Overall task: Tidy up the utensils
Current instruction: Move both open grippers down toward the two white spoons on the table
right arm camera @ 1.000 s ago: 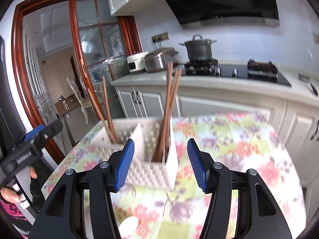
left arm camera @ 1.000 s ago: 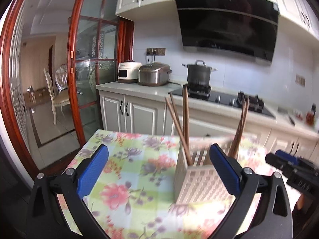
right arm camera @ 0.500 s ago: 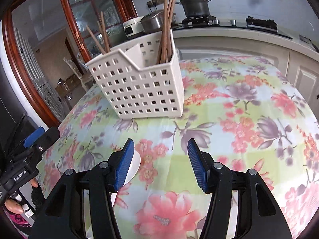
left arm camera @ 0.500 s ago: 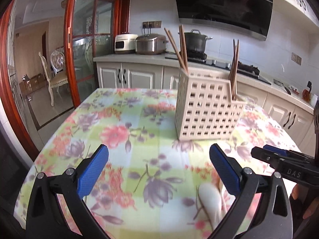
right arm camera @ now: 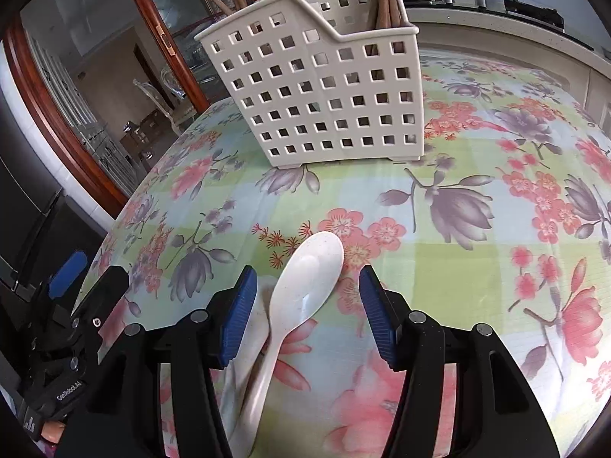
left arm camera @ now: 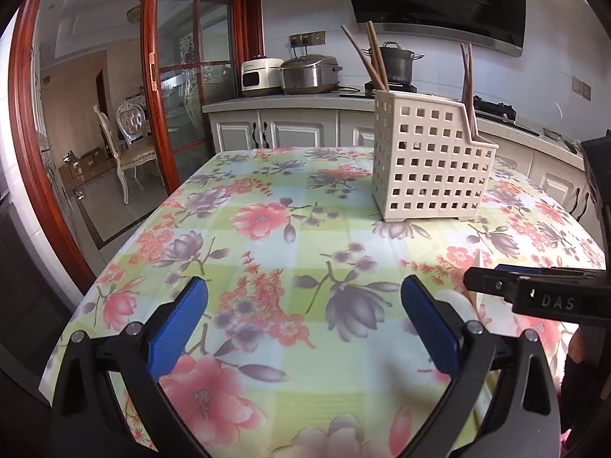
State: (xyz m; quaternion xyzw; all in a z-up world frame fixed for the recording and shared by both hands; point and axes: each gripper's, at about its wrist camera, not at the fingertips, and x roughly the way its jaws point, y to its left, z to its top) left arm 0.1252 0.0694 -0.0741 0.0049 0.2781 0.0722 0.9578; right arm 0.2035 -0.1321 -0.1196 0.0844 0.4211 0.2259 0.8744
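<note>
A cream perforated utensil caddy (left arm camera: 429, 160) (right arm camera: 324, 91) stands on the floral tablecloth and holds wooden chopsticks (left arm camera: 376, 59) (right arm camera: 385, 0) in two compartments. A white plastic spoon (right arm camera: 305, 286) lies on the cloth in front of the caddy, its bowl toward the caddy. A second white spoon (right arm camera: 256, 328) lies beside it, partly hidden by the left finger. My right gripper (right arm camera: 305, 313) is open and low, with its jaws either side of the spoon. My left gripper (left arm camera: 303, 328) is open and empty above the cloth; the right gripper (left arm camera: 534, 290) shows at its right.
The table (left arm camera: 267, 236) is round with its edge at the left and front. Behind it run a kitchen counter (left arm camera: 290, 97) with rice cookers, a stove with a pot (left arm camera: 395, 65), and a red-framed glass door (left arm camera: 191, 87).
Both grippers have come down toward the table. The right gripper has moved in over the white spoon, which now lies between its open jaws.
</note>
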